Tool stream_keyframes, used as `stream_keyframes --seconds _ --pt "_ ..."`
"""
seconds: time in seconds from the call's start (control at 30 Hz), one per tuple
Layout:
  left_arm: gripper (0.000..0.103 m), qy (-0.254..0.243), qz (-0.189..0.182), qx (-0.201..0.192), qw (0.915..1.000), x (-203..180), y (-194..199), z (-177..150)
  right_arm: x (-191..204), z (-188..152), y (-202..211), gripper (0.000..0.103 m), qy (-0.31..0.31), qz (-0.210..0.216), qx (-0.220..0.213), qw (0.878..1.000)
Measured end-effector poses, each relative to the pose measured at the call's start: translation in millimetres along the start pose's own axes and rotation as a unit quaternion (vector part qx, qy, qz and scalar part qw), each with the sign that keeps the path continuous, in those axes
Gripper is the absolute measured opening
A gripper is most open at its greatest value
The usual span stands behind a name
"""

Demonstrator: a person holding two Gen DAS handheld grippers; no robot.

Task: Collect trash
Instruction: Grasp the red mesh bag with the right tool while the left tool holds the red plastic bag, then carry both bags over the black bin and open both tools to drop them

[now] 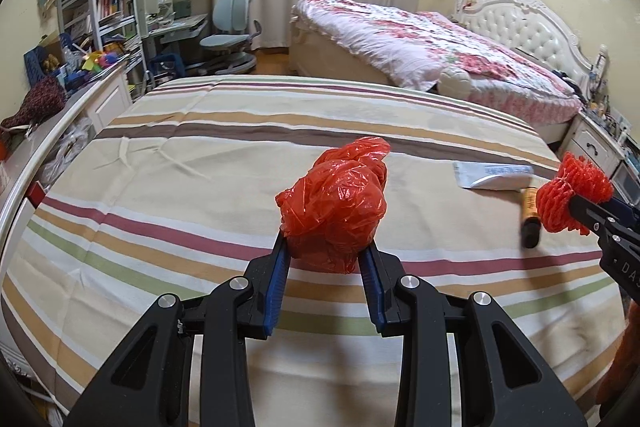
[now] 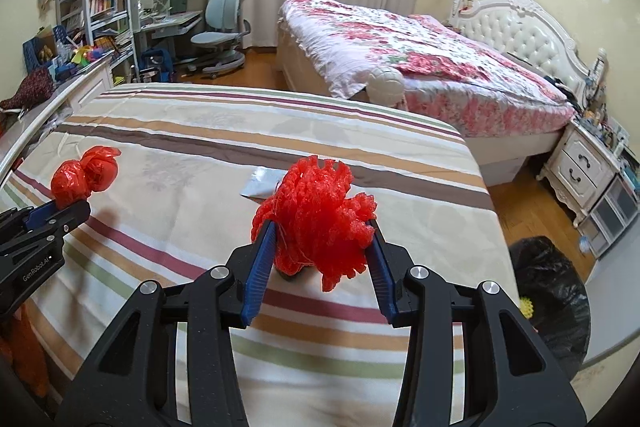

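- The left hand-held gripper (image 1: 325, 259) is squeezing a crumpled red plastic bag (image 1: 334, 203) between its two blue pads, so it is clamped on the bag.
- The bag is sticking up past the fingertips, above the striped sheet (image 1: 160, 187) that is covering the surface in front.
- The right hand-held gripper (image 2: 320, 247) is clamped on a bunch of red foam netting (image 2: 316, 211), which is puffing out between and above its pads.
- In the left wrist view, the right hand-held gripper is showing at the right edge, with the netting (image 1: 572, 197) at its tip.
- In the right wrist view, the left hand-held gripper (image 2: 60, 213) is showing at the left edge, with the red bag (image 2: 84, 177) at its tip.
- A flat white packet (image 1: 494, 175) is lying on the striped sheet, near the right side.
- A small brown bottle (image 1: 530, 217) is lying just beside the packet, partly behind the netting.
- A bin with a black bag (image 2: 548, 291) in it is standing on the wooden floor, to the right of the striped surface.
- Something yellow (image 2: 527, 307) is lying inside the bin.
- A bed with a pink flowery cover (image 2: 420, 59) is standing farther back in the room.
- A blue chair (image 1: 230, 39) is standing by a desk near the curtains.
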State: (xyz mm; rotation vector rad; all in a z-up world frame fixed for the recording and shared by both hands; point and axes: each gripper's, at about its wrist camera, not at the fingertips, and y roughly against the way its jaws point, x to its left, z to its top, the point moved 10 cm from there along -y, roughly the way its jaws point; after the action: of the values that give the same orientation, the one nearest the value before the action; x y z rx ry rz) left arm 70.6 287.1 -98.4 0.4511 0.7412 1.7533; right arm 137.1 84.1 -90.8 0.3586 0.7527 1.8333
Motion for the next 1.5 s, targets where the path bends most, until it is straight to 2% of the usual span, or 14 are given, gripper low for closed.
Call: stream_keyframes --seconds 0.47,0.7,1.03,1.27,1.5 --pt "0.035 -0.068 -0.084 -0.020 0.9940 -120 22 0 -101 -32 29 0.043 -0.081 -0.063 -0.005 0.995" --pt "0.035 -0.113 -0.120 -0.027 0.9860 -187 29 2 -165 -50 46 0.043 -0.121 -0.108 -0.012 0.987" --pt "0.035 -0.160 -0.163 -0.033 0.9729 -275 27 3 -251 -76 58 0.043 -0.187 -0.159 -0.015 0.969" --pt "0.035 -0.189 -0.185 -0.034 0.9638 -326 26 -3 -298 -90 61 0.044 -0.219 -0.188 -0.014 0.957" --pt "0.035 -0.212 -0.197 -0.027 0.9569 -366 20 -11 -326 -102 56 0.044 -0.240 -0.198 -0.007 0.950"
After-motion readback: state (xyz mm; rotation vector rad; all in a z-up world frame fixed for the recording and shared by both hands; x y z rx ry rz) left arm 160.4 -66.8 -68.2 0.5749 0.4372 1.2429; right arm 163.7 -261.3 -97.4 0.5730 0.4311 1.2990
